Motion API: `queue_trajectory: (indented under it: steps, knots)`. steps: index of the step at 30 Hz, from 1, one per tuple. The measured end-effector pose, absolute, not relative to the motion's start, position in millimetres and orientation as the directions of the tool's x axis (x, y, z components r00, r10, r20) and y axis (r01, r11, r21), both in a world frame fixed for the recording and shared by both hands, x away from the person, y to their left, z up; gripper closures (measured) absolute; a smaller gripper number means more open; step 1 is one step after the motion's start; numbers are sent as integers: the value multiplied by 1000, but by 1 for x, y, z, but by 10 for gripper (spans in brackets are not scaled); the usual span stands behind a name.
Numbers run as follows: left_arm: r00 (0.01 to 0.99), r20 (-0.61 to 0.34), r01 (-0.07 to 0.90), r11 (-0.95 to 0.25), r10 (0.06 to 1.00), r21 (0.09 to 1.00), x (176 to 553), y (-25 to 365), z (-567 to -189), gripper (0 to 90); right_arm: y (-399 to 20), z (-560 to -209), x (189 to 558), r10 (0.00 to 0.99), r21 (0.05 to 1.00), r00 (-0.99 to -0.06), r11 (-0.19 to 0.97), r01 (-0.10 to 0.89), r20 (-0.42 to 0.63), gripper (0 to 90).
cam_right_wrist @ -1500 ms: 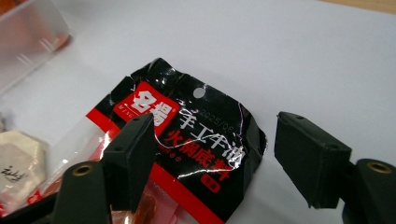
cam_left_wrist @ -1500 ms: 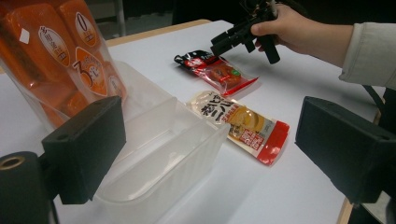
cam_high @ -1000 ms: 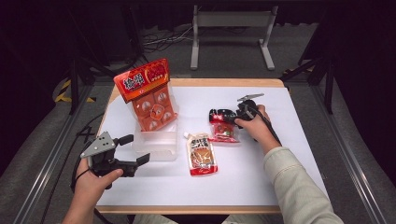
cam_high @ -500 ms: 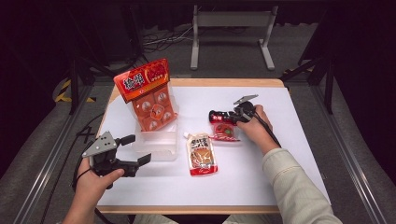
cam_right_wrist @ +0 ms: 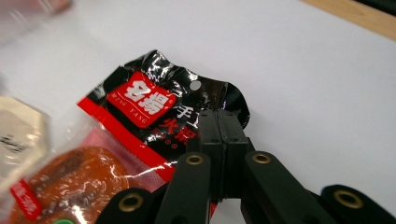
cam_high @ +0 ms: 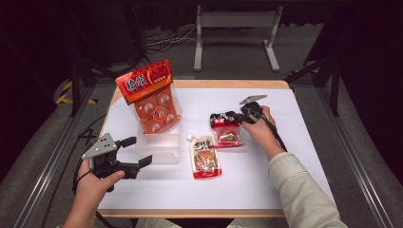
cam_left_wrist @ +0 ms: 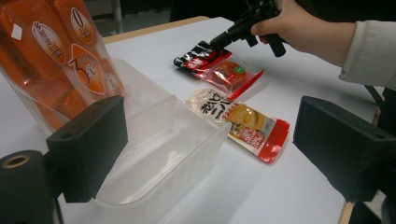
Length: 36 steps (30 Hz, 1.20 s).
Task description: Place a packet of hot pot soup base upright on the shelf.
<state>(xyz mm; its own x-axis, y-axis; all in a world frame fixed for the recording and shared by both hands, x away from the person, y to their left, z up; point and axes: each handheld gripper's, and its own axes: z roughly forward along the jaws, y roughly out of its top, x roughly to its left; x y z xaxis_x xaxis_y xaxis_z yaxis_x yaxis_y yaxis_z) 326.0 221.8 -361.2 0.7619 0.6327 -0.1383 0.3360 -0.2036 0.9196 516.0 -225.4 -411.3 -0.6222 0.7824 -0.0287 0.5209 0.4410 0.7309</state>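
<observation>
Here we log positions left to right. Left tongs (cam_high: 134, 151) gape wide, holding nothing, just short of the clear bin (cam_high: 159, 148), with the orange multipack (cam_high: 152, 97) leaning in its far end. The sauce pouch (cam_high: 205, 156) lies on the worktop (cam_high: 285, 142) between the hands. Right tongs (cam_high: 232, 116) are pinched shut on the black header of the snack packet (cam_high: 226, 130); its long axis runs back toward the right hand (cam_high: 259, 128). The pinched edge is hidden under the jaws, so we cannot judge how deep the bite goes.
</observation>
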Motion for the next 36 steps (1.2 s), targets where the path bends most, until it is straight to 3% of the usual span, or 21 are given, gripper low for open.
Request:
queue_trajectory:
  steps: [18, 36]
  knots:
    - [771, -152, 335, -191, 618, 923, 329, 218, -359, 106, -241, -346, 474, 714, 864, -695, 296, 407, 82, 900]
    - [816, -192, 308, -130, 546, 942, 335, 208, -359, 102, -239, -299, 433, 581, 952, -813, 223, 212, 45, 900]
